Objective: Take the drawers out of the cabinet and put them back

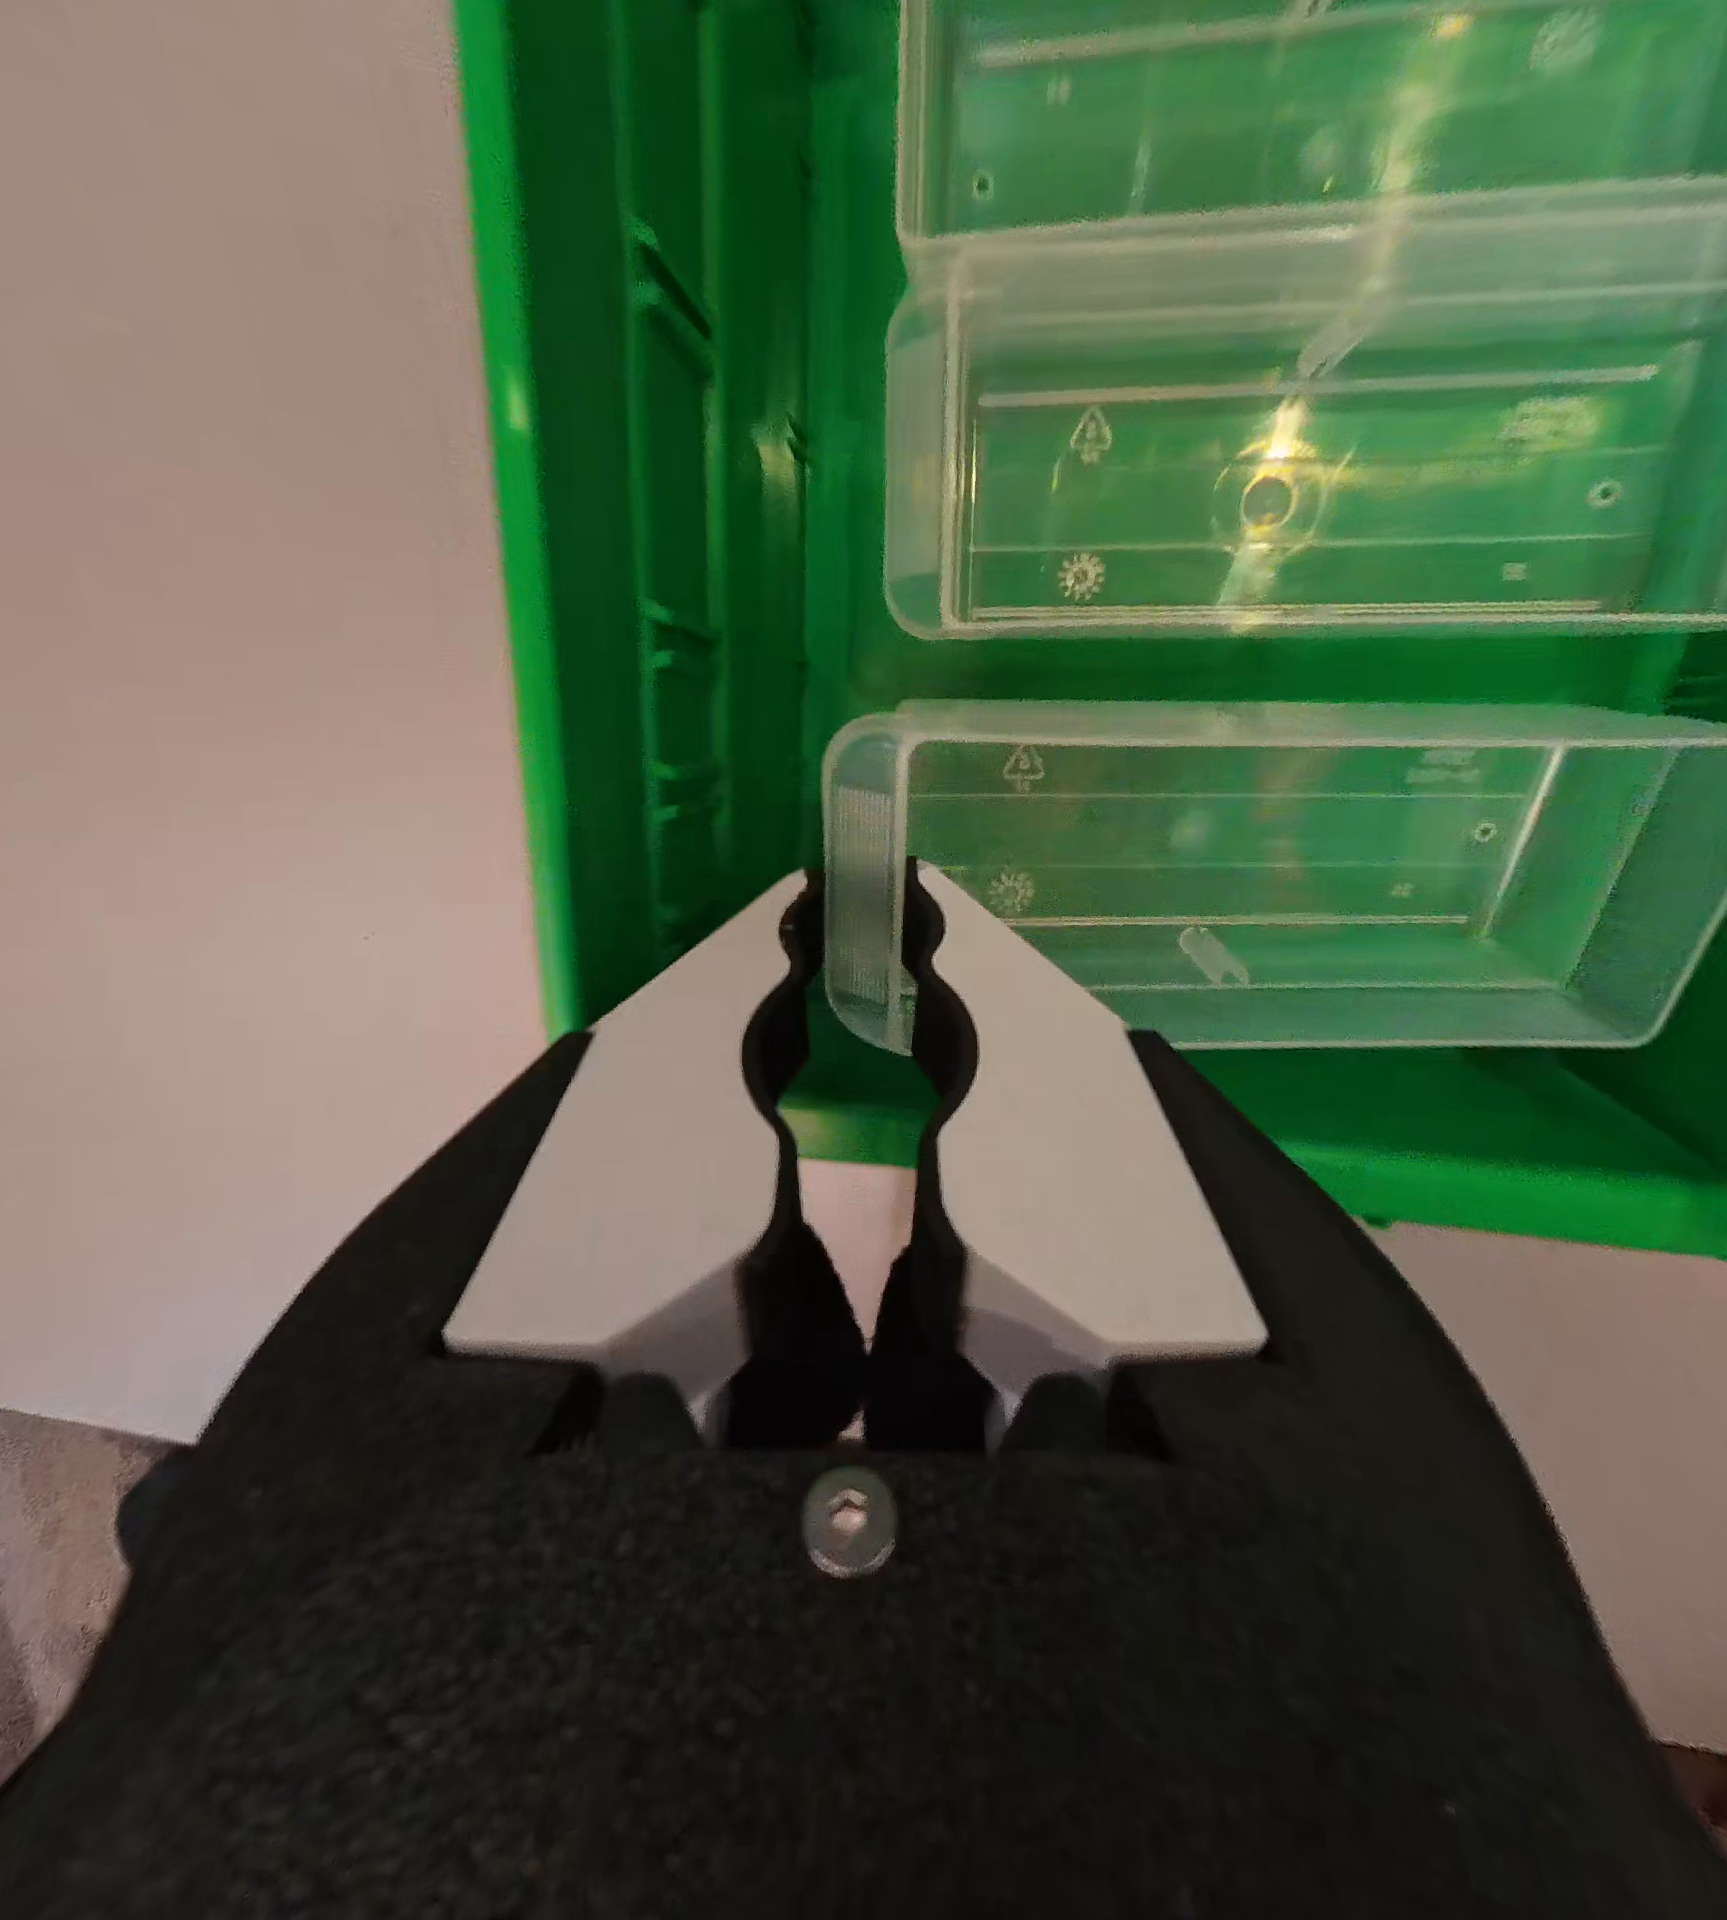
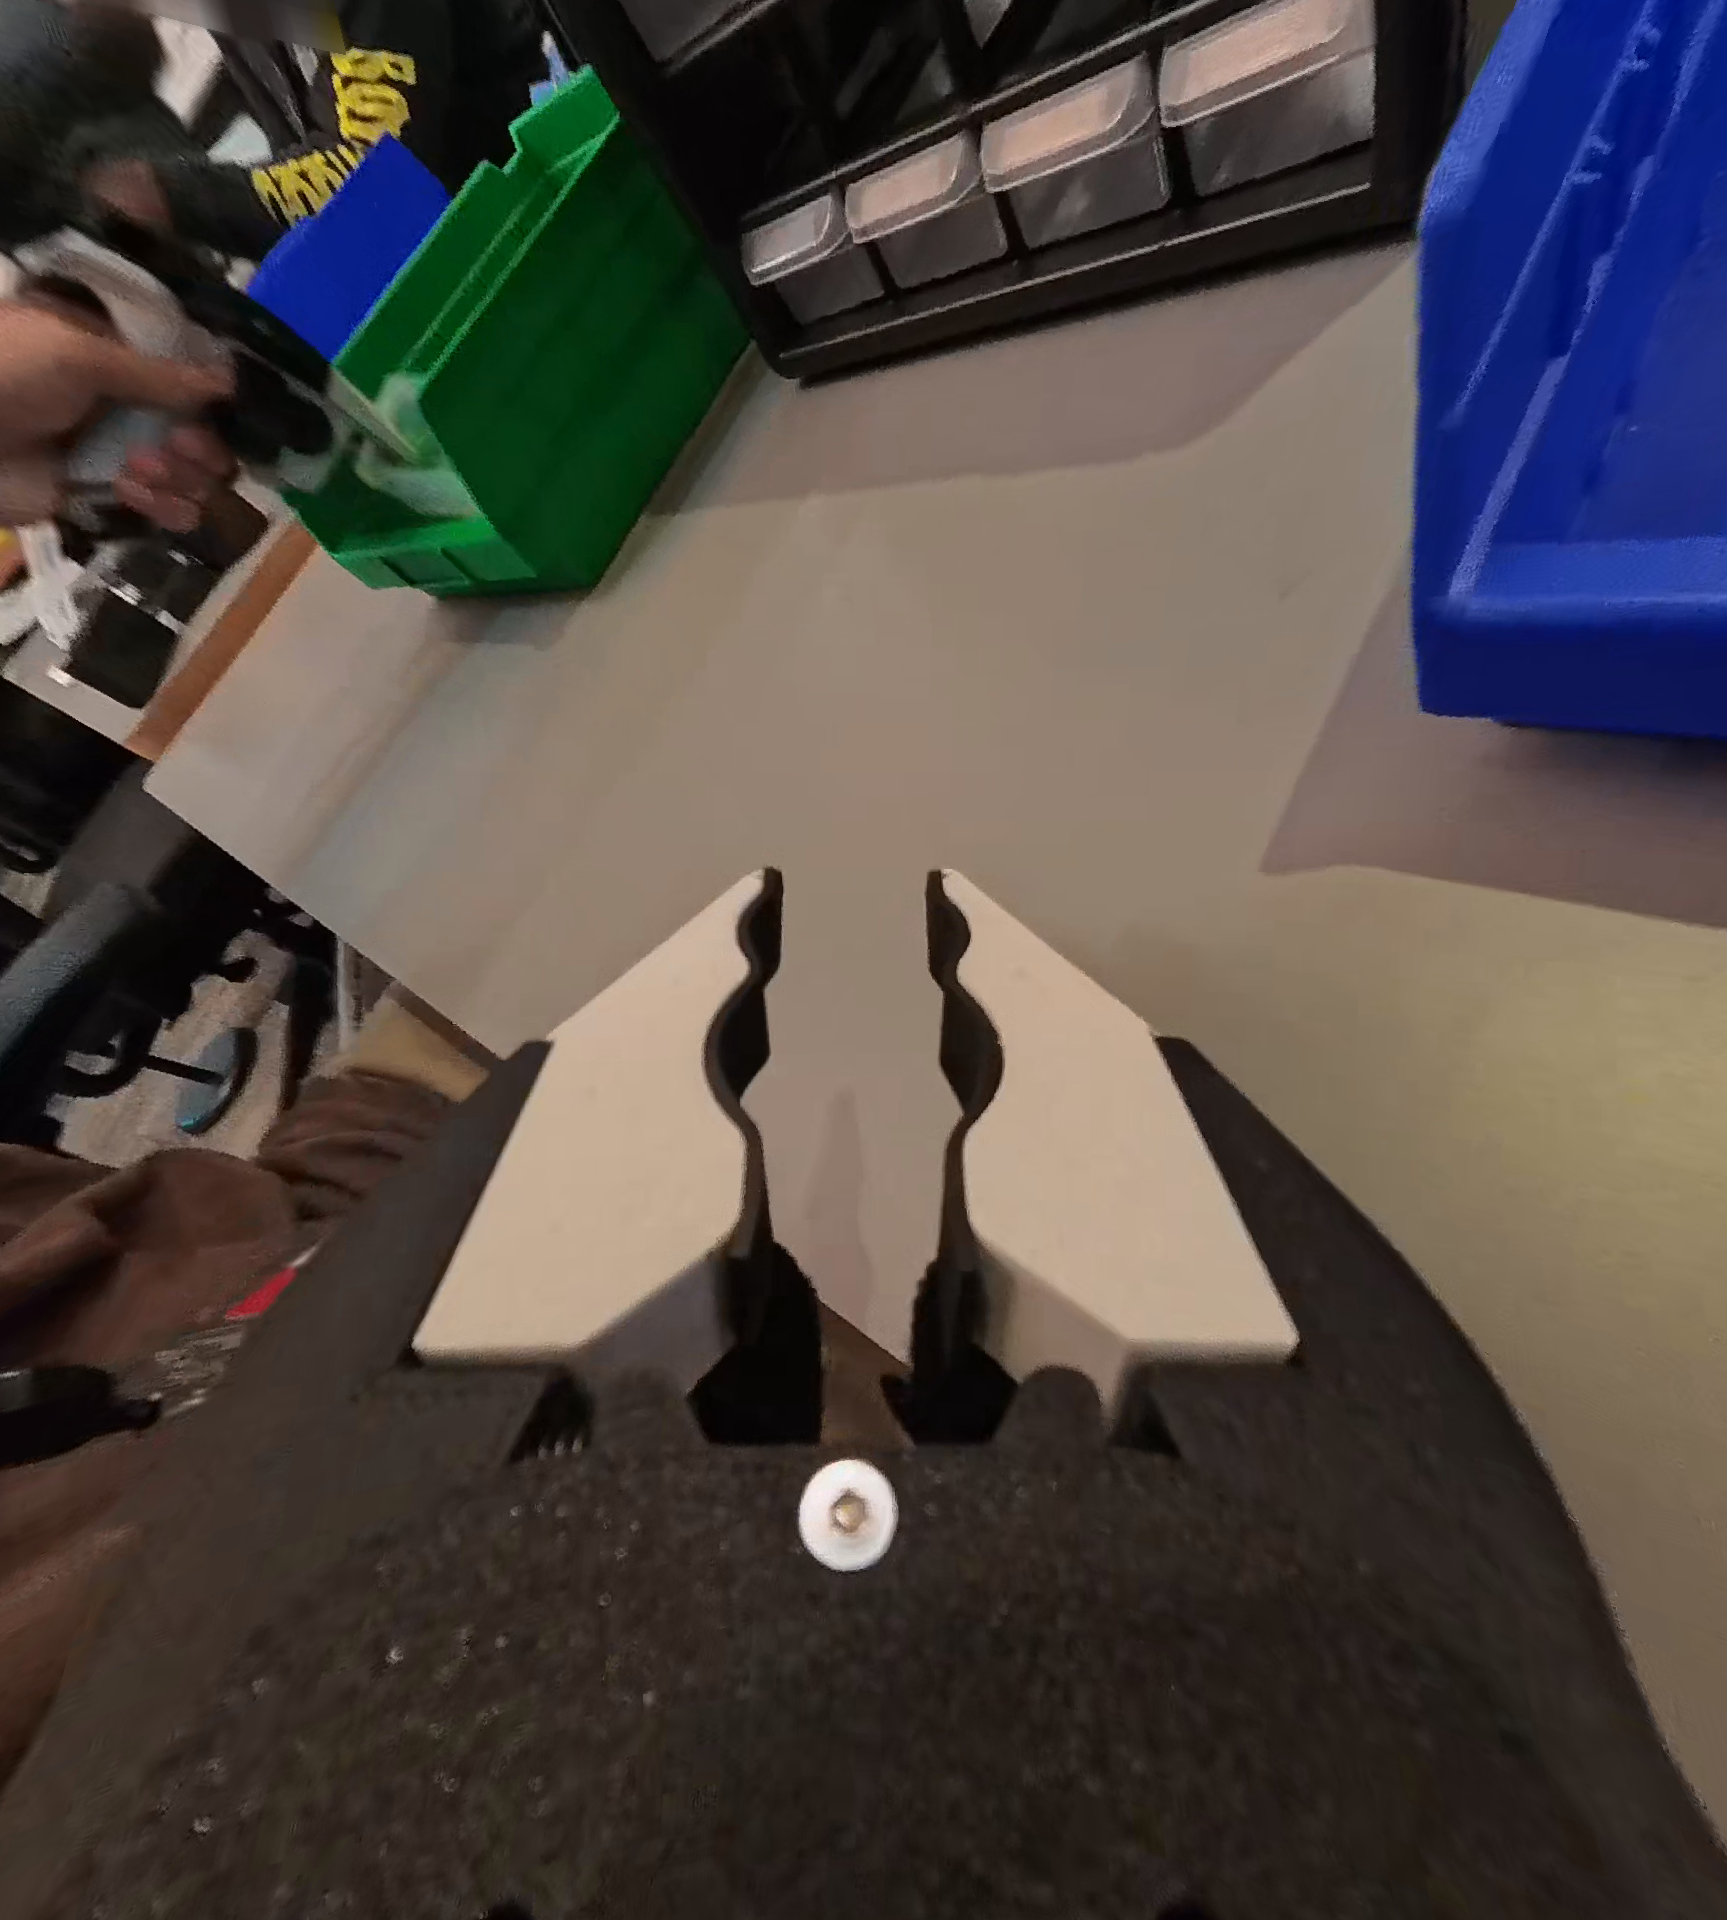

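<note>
A bright green cabinet with clear drawers is seen; at the right frame's upper right, a blue bin, and what is probably a black organiser.

Left tool pinches closed near its tips; right tool hangs parted, holding nothing.

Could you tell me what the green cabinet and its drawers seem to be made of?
Green cabinet: apparently moulded plastic, semi-glossy, with ribbed walls. Drawers, such as the one the left gripper pinches: clear glossy plastic; the green shows through them.
</note>
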The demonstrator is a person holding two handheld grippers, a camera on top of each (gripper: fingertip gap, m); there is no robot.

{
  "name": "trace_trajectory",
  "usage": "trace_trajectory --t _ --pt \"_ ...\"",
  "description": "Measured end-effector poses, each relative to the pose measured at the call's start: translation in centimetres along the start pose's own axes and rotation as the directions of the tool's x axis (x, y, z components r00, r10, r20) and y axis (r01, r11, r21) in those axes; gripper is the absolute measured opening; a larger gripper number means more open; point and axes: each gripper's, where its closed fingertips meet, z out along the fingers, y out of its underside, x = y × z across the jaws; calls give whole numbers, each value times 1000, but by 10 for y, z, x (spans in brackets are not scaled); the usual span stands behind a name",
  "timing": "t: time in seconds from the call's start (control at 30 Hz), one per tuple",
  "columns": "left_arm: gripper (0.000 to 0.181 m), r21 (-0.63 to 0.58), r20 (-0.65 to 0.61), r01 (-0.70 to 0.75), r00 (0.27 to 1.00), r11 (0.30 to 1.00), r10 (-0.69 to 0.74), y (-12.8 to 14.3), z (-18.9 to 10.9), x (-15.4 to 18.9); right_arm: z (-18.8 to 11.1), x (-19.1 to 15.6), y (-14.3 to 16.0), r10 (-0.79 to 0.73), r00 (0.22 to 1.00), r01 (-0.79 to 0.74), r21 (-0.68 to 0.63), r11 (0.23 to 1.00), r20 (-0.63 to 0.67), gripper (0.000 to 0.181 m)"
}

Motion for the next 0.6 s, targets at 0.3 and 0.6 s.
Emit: trace_trajectory --t 0.3,0.6 --pt "12 266 -224 94 974 959 -33 9 -105 25 2 -3 3 -88 994 87 -17 996 -60 30" --pt "12 131 -558 -132 810 983 183 125 -98 198 8 -8 9 -140 987 135 -57 989 -77 30"
